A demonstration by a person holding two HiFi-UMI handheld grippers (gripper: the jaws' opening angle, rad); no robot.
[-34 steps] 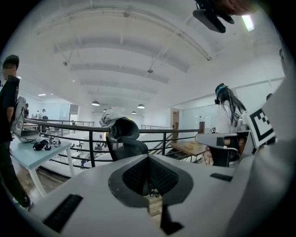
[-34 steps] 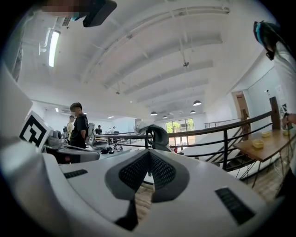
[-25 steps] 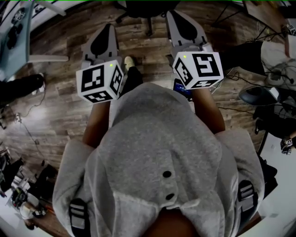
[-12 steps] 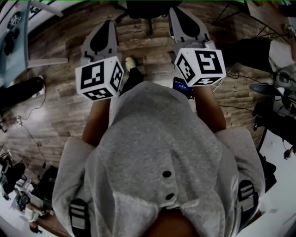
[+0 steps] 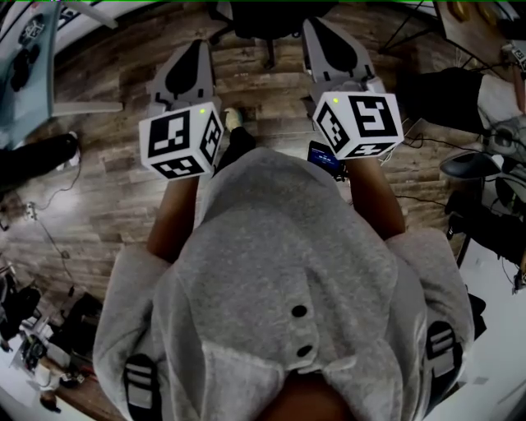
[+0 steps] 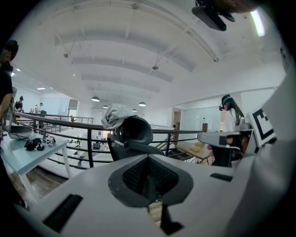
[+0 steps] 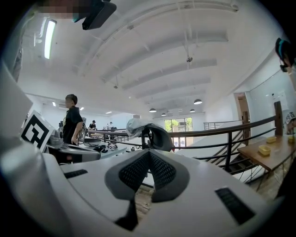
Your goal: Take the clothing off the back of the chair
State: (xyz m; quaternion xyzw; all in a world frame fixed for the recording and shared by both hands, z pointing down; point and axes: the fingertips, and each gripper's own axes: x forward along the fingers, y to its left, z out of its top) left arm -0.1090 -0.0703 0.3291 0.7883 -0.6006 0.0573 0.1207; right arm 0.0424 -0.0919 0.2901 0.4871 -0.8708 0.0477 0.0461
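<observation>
In the head view the left gripper [image 5: 196,48] is held out over the wooden floor [image 5: 115,189], and the right gripper [image 5: 322,29] is level with it on the other side. The dark chair [image 5: 267,16] stands beyond them, between the 2. The left gripper view shows a white table [image 6: 27,150] at the left, then a black railing [image 6: 69,122]. In front of it is the chair [image 6: 134,132], with the pale clothing [image 6: 115,115] bunched over the top of its back, well apart from the jaws. Both grippers are clenched with nothing between the pads. In the right gripper view a person in black [image 7: 71,120] stands at the left, the clothing [image 7: 138,126] lies on the chair back [image 7: 159,136] straight ahead, and a wooden table [image 7: 268,155] is at the right.
</observation>
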